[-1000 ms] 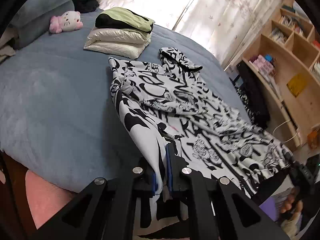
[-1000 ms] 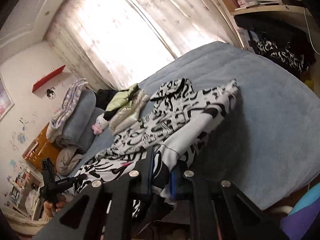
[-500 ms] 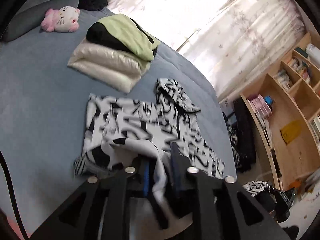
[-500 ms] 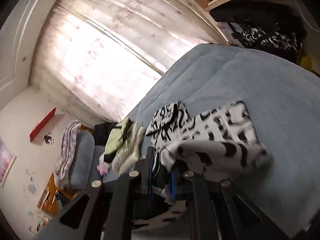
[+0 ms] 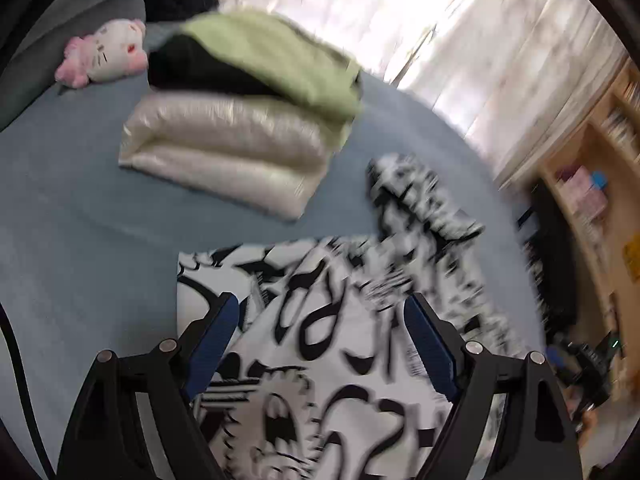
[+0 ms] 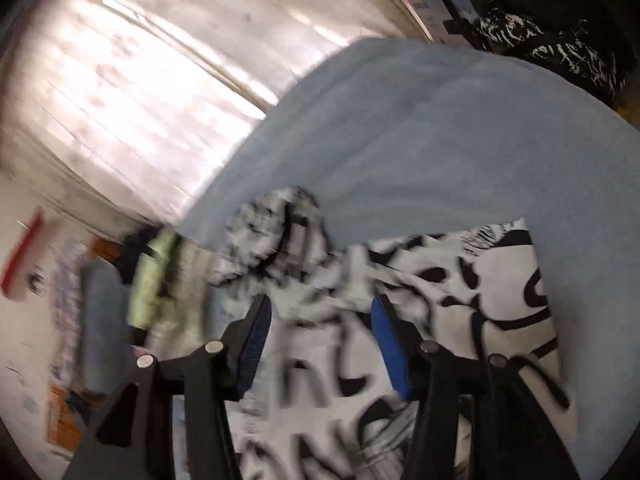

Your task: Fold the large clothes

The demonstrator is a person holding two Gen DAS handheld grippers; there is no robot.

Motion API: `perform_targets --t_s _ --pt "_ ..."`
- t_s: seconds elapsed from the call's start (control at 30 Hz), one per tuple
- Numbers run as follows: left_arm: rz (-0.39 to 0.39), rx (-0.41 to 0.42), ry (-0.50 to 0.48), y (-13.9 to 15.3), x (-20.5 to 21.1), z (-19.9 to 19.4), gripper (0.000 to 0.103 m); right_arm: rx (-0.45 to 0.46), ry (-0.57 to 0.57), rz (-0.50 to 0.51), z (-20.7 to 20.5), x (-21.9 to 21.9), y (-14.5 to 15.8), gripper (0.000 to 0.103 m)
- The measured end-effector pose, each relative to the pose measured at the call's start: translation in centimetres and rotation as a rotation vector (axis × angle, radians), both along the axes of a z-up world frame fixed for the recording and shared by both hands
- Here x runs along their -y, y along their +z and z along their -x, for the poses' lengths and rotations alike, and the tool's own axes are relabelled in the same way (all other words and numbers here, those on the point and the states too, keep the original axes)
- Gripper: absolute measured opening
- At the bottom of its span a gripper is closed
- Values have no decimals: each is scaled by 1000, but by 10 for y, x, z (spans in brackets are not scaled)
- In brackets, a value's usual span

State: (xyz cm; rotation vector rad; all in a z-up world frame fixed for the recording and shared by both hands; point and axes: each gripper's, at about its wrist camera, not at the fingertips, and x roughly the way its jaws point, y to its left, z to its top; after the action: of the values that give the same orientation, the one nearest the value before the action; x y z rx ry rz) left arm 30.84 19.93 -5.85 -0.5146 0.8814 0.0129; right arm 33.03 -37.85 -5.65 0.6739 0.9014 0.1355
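Note:
A black-and-white graffiti-print hoodie [image 5: 328, 344] lies folded on the blue bed [image 5: 80, 208], its hood [image 5: 416, 200] sticking out at the far side. My left gripper [image 5: 320, 316] is open just above the folded garment, holding nothing. In the right wrist view the same hoodie [image 6: 460, 288] lies below my right gripper [image 6: 320, 316], which is also open and empty. Both views are blurred by motion.
A stack of folded clothes, cream under green and black [image 5: 240, 120], sits on the bed beyond the hoodie, with a pink-and-white plush toy [image 5: 108, 52] to its left. Wooden shelves [image 5: 592, 184] stand right of the bed. Curtained window [image 6: 140, 80] behind.
Both grippers carried the hoodie's lower edge up over its body, then opened and let go. The garment now lies folded in half.

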Motion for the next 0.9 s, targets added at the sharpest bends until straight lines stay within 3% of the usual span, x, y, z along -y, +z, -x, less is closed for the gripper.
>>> perform_targets --t_s 0.1,0.23,0.37,0.47,0.6,0.73,0.77,0.8,0.9 --pt "-61 -79 -45 -35 6 -21 83 -88 46 62 -17 3 -31 52" --pt "-145 -151 -93 -69 15 -42 83 -140 101 187 -33 2 -56 52" --pt "-183 -183 -177 -91 28 -55 83 -163 180 208 -52 0 -71 52" --pt "-234 -183 -204 -101 38 -60 83 -145 216 254 -63 -3 -76 52" --pt "-221 -189 -219 -105 39 -68 83 -144 263 282 -75 -7 -84 52" --pt "-220 -189 -241 -106 40 -74 83 -156 293 245 -81 -4 -97 54" --pt "-226 -180 -243 -106 42 -75 79 -154 289 235 -82 -4 -98 55" --pt "-232 -165 -247 -107 45 -74 66 -149 286 226 -81 -4 -99 55" --pt "-257 -132 -255 -104 60 -72 44 -124 291 236 -77 -8 -97 54"
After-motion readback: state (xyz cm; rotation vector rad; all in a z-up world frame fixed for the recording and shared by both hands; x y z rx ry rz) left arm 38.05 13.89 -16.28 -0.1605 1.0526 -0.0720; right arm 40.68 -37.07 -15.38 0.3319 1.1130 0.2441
